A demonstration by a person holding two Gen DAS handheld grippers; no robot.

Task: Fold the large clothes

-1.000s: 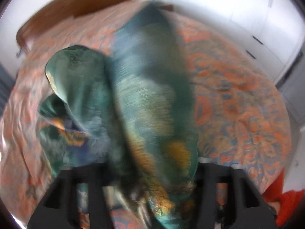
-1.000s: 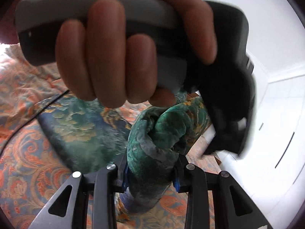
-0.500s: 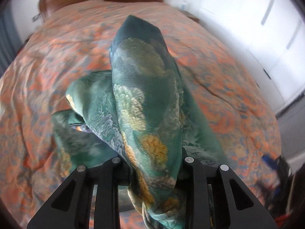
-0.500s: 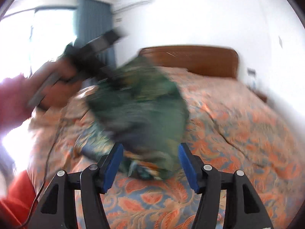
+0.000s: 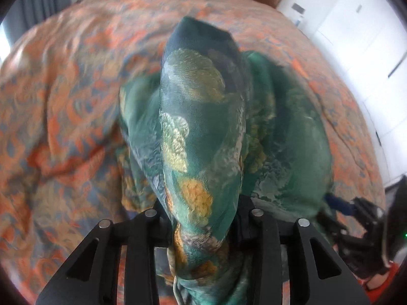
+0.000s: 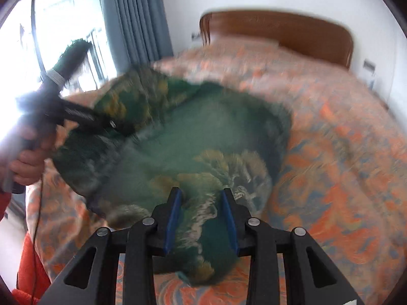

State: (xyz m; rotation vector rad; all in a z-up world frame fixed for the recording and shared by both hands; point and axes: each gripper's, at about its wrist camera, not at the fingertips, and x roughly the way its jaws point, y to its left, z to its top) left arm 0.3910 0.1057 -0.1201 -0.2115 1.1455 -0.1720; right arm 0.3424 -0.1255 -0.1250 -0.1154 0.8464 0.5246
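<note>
A large green garment (image 5: 203, 132) with gold and orange print hangs over the bed. My left gripper (image 5: 203, 218) is shut on a bunched fold of it, which rises in front of the lens. In the right wrist view the garment (image 6: 193, 132) spreads out, blurred, between both tools. My right gripper (image 6: 202, 218) has its blue pads a little apart with a fold of the garment between them. The left tool (image 6: 63, 106) and the hand holding it show at the left of that view, gripping the garment's far edge.
The bed (image 5: 63, 106) has an orange and blue patterned cover. A wooden headboard (image 6: 279, 33) stands at the far end. Grey curtains (image 6: 134, 17) and a bright window are at the left. White cupboard doors (image 5: 368, 38) are at the right.
Both grippers have moved apart and the garment has spread wider between them. The right view swung from the left hand close up to the whole bed.
</note>
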